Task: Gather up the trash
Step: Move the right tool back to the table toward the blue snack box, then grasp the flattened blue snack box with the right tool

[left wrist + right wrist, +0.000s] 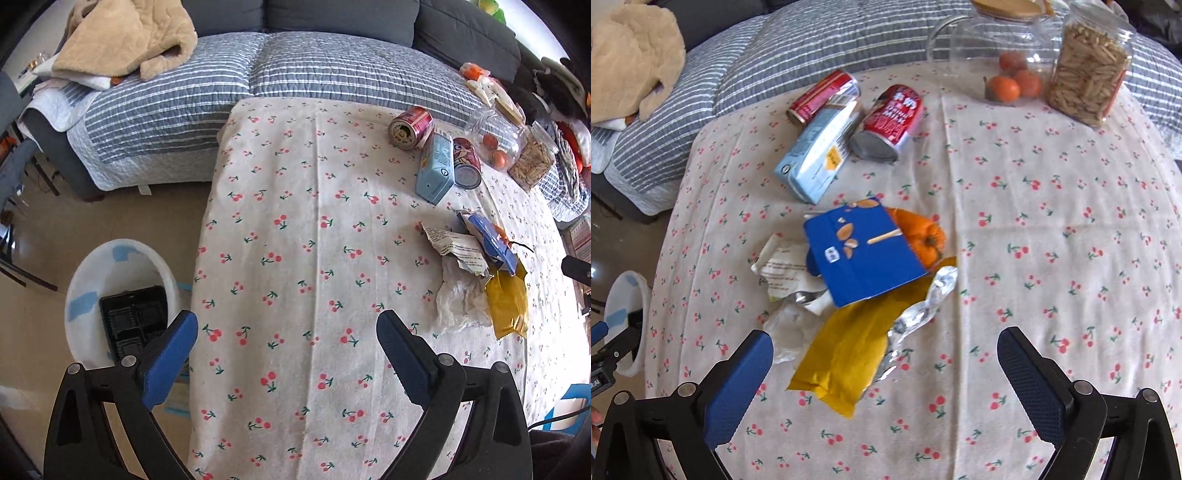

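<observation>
Both tongs stand wide and empty: left tongs [286,354] near the white bin [85,280], right tongs [884,363] just short of the yellow wrapper [846,354] heaped mid-desk [1052,229], evidently poised for pickup.

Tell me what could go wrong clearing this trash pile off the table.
The orange fruit lies partly under the blue box, so grabbing the box could roll it away. The cans lie on their sides and may roll if nudged. The open right claw could also snag the tablecloth.
</observation>
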A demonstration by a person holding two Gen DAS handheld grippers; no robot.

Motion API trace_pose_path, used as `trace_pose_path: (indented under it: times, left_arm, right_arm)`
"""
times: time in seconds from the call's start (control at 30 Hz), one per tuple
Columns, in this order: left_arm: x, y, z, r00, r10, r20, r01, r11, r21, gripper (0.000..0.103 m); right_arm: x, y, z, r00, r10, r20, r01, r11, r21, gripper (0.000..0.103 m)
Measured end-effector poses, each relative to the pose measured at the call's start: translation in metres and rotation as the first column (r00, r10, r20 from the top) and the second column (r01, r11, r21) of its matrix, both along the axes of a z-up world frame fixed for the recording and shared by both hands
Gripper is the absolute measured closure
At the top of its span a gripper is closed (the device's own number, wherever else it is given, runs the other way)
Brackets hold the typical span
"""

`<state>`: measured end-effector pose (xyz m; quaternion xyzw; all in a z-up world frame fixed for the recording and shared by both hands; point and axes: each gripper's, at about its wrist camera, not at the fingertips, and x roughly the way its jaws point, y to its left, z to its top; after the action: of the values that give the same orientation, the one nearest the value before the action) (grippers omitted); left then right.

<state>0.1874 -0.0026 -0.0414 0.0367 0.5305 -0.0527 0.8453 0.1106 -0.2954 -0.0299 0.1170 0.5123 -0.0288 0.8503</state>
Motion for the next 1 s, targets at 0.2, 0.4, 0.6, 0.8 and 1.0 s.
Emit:
trace_pose_path:
  times: [0.2, 0.4, 0.6, 0.8, 1.0]
  left_arm:
    - [0.016, -0.016, -0.009, 1.0, -0.014, 0.002, 0.014, 1.0, 0.025, 0.004]
    - [0.032, -0.026, -0.02, 1.0, -0.008, -0.016, 0.008, 1.0, 0.017, 0.004]
    - [0.04, -0.024, -0.028, 0.999, -0.004, -0.032, 0.004, 1.0, 0.029, 0.004]
    - [0.045, -0.022, -0.032, 0.999, -0.003, -0.042, 0.005, 0.999, 0.035, 0.004]
    - [0.04, -0.034, -0.028, 0.999, -0.034, -0.038, 0.034, 0.999, 0.005, 0.004]
  right_arm:
    - [0.02, -0.019, -0.023, 1.0, 0.015, 0.014, -0.016, 0.998, 0.062, 0.002]
    - [0.055, -0.002, -0.027, 0.992, 0.112, 0.06, -0.119, 0.984, 0.135, 0.008]
    - [0.085, 0.016, -0.058, 0.988, 0.155, -0.023, -0.15, 0.977, 0.155, 0.02]
    - [0.09, 0.018, -0.069, 0.985, 0.164, -0.044, -0.157, 0.979, 0.132, 0.027]
    - [0.086, 0.026, -0.06, 0.98, 0.198, -0.013, -0.194, 0.972, 0.132, 0.06]
